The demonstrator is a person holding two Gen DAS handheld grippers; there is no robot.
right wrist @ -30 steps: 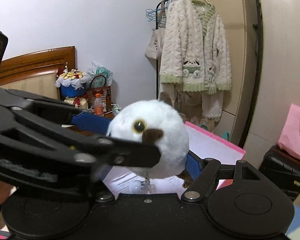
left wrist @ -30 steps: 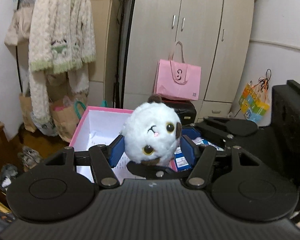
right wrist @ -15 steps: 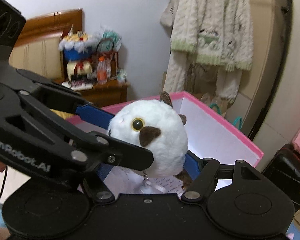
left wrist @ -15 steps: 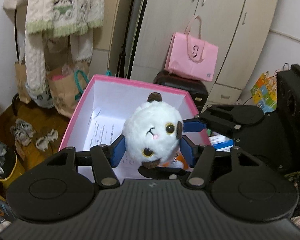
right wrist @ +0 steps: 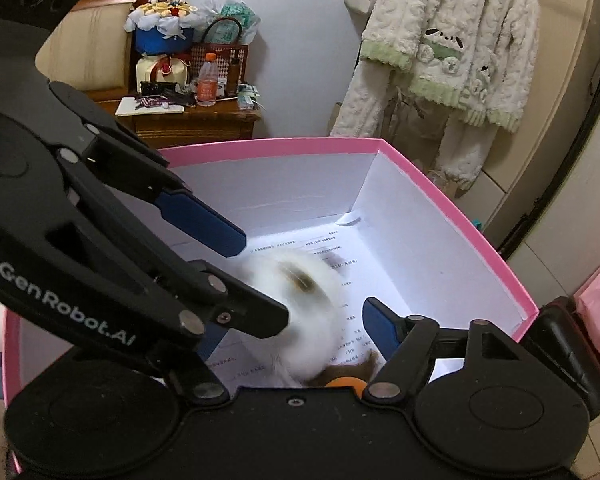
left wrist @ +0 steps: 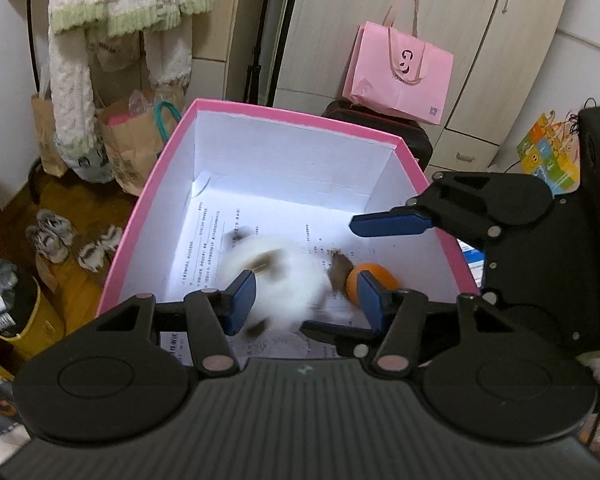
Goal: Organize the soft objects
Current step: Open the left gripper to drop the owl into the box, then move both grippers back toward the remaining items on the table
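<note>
— Is the toy put away yet?

— Nearly, I'd say. The white plush toy (left wrist: 278,280) is inside the pink box (left wrist: 300,120), low over the printed sheet (left wrist: 204,248) on its floor and just beside an orange ball (left wrist: 374,278). It's a blur while everything else is sharp, so I take it to be dropping.

— So nothing grips it?

— Not that I can see. The left gripper (left wrist: 304,288) has its jaws apart; the toy is between them, and one pad is clear of it. The right gripper (right wrist: 292,320) stands wider, jaws apart too.

— What's left?

— The toy has to settle. I see no other soft things waiting.

— How does it look?

— Round, fluffy white, with brown patches. The face is too smeared to make out.
</note>
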